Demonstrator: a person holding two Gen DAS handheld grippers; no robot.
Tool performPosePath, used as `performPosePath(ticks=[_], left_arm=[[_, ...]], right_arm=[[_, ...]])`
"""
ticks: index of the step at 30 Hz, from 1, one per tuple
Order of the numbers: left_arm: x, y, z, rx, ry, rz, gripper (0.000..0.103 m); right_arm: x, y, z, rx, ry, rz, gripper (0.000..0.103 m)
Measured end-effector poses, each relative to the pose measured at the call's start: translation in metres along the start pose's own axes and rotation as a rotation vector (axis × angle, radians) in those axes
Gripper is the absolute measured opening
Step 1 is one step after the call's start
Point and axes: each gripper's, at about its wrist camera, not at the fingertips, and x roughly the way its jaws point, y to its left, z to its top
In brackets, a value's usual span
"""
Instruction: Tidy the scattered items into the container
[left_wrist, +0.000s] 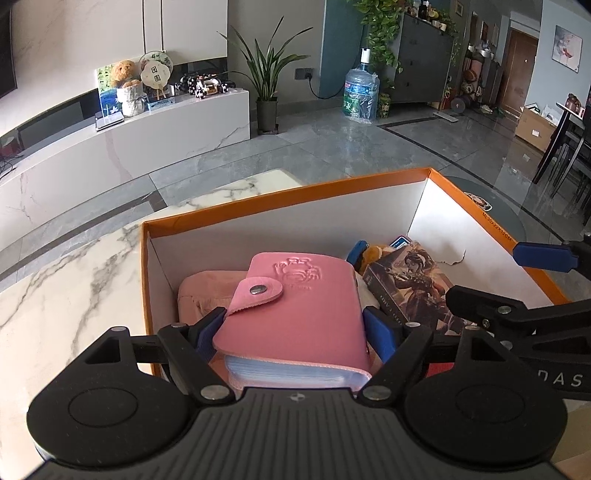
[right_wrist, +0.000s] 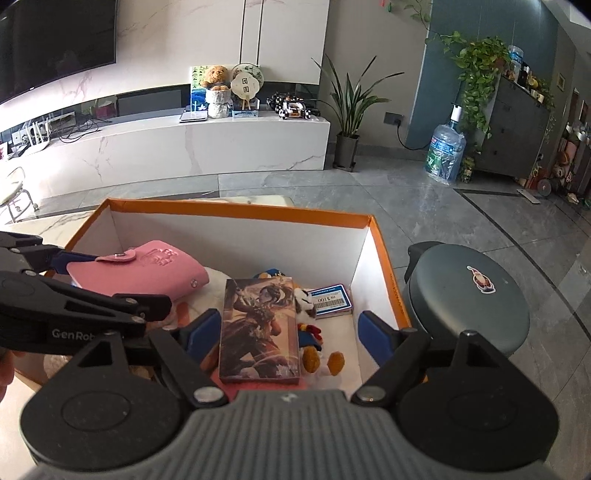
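My left gripper (left_wrist: 293, 328) is shut on a pink snap-button card holder (left_wrist: 299, 314) and holds it over the left part of the orange-rimmed white box (left_wrist: 288, 195). The card holder also shows in the right wrist view (right_wrist: 147, 271), above the box (right_wrist: 240, 210). My right gripper (right_wrist: 286, 334) is open over the box, its fingers on either side of an illustrated card box (right_wrist: 260, 328) lying inside, not touching it. Beside that lie a plush toy (right_wrist: 310, 332) and a blue card pack (right_wrist: 332, 300). A pink cloth item (left_wrist: 205, 291) lies under the card holder.
The box stands on a white marble table (left_wrist: 74, 295). A grey round stool (right_wrist: 476, 295) with a sticker stands right of the box. A grey tiled floor, a white TV bench, a potted plant and a water bottle lie beyond.
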Motion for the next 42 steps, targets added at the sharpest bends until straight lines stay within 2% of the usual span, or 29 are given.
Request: performPosePath(ticks=[3,12,17,23,29,31,34,40,42], left_arm=[[0.003,0.000,-0.002,0.001,0.003,0.003,0.093],[-0.004,-0.001,-0.013,0.018,-0.044,-0.010,0.094],[-0.016,-0.001,-0.016,0.017,-0.062,0.009,0.094],[-0.021,-0.002,-0.015,0.022,-0.016,-0.006,0.095],[-0.035,-0.003,-0.014,0.019,-0.019,0.000,0.095],[-0.034,-0.006,-0.014,0.038,0.020,-0.005,0.095],[-0.035,-0.004,-0.016,0.032,0.033,-0.012,0.095],[-0.047,0.003,-0.021,-0.023,-0.039,-0.006,0.095],[-0.049,0.003,-0.019,-0.017,-0.037,-0.014,0.095]], right_arm=[[-0.003,0.000,-0.006,0.006,-0.006,-0.046,0.083],[-0.008,-0.007,-0.004,0.052,-0.031,-0.051,0.086],[-0.016,-0.007,0.001,0.043,-0.076,-0.051,0.086],[-0.033,-0.008,0.008,0.082,-0.095,-0.018,0.086],[-0.050,-0.007,0.009,0.096,-0.106,-0.014,0.086],[-0.054,-0.006,0.008,0.101,-0.106,-0.007,0.086],[-0.060,-0.006,0.008,0.119,-0.101,0.006,0.086],[-0.069,-0.003,0.002,0.127,-0.096,0.018,0.086],[-0.070,-0.003,-0.001,0.135,-0.092,0.023,0.086]])
